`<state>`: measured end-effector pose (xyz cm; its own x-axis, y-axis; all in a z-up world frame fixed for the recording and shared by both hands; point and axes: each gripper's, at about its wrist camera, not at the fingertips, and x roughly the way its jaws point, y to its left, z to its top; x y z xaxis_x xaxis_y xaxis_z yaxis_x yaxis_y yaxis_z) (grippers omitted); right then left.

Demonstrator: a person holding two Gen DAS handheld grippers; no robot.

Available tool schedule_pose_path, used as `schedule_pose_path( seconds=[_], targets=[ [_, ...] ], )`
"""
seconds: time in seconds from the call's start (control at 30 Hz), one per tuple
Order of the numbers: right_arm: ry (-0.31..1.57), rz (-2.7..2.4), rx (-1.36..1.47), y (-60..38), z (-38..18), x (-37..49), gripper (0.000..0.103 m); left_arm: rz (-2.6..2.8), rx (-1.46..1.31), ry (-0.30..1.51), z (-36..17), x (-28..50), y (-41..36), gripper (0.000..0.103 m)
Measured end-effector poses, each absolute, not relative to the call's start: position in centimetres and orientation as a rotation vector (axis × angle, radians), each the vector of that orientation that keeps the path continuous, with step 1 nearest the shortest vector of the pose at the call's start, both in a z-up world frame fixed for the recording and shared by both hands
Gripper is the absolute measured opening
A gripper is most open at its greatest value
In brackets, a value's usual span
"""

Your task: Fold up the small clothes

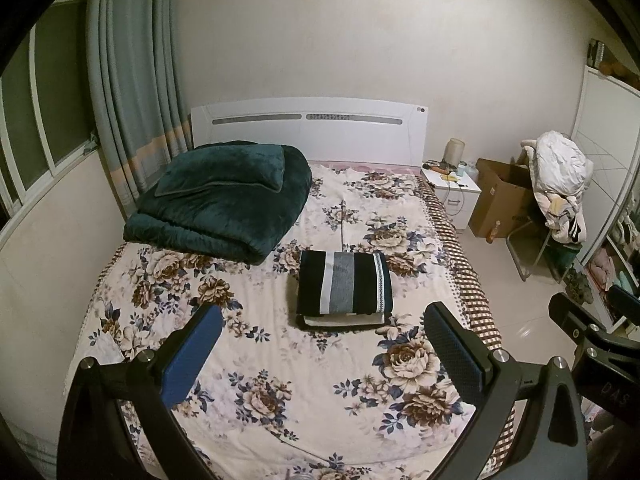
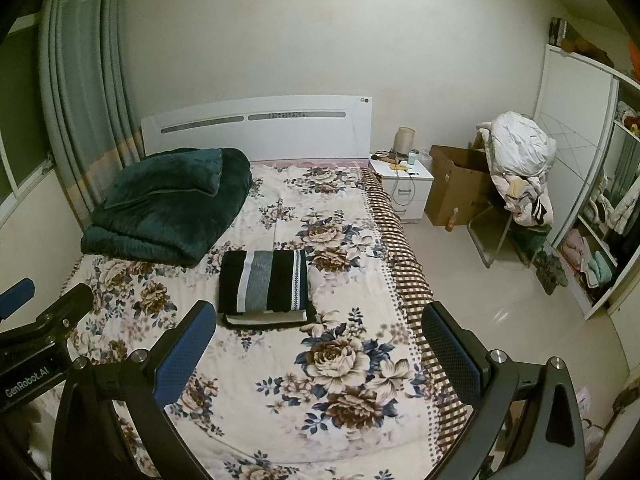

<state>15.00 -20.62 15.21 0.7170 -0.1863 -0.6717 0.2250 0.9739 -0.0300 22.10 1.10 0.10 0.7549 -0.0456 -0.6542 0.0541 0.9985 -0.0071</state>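
Observation:
A folded striped garment (image 1: 345, 283), black, white and grey, lies in a neat stack in the middle of the floral bed sheet (image 1: 280, 360). It also shows in the right wrist view (image 2: 265, 282). My left gripper (image 1: 320, 320) is open and empty, held above the near half of the bed, short of the stack. My right gripper (image 2: 320, 316) is open and empty, to the right of the left one and over the bed's right side. The right gripper's body shows at the right edge of the left wrist view (image 1: 592, 328).
A folded dark green quilt with a pillow (image 1: 224, 200) lies at the bed's far left. Beyond are a white headboard (image 1: 308, 128), a nightstand (image 1: 450, 188), a cardboard box (image 1: 500, 200), a chair piled with clothes (image 1: 560, 184) and a wardrobe (image 2: 600, 200). Curtains (image 1: 132, 80) hang at left.

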Motion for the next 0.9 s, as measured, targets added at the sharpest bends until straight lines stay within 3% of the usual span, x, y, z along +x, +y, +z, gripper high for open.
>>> schedule_pose_path(
  seconds=[0.9],
  targets=[
    [0.734,-0.254,0.073,-20.0,15.3,13.7,0.103,-0.052,0.007,0.705,0.6,21.8,0.8,0.103]
  ],
)
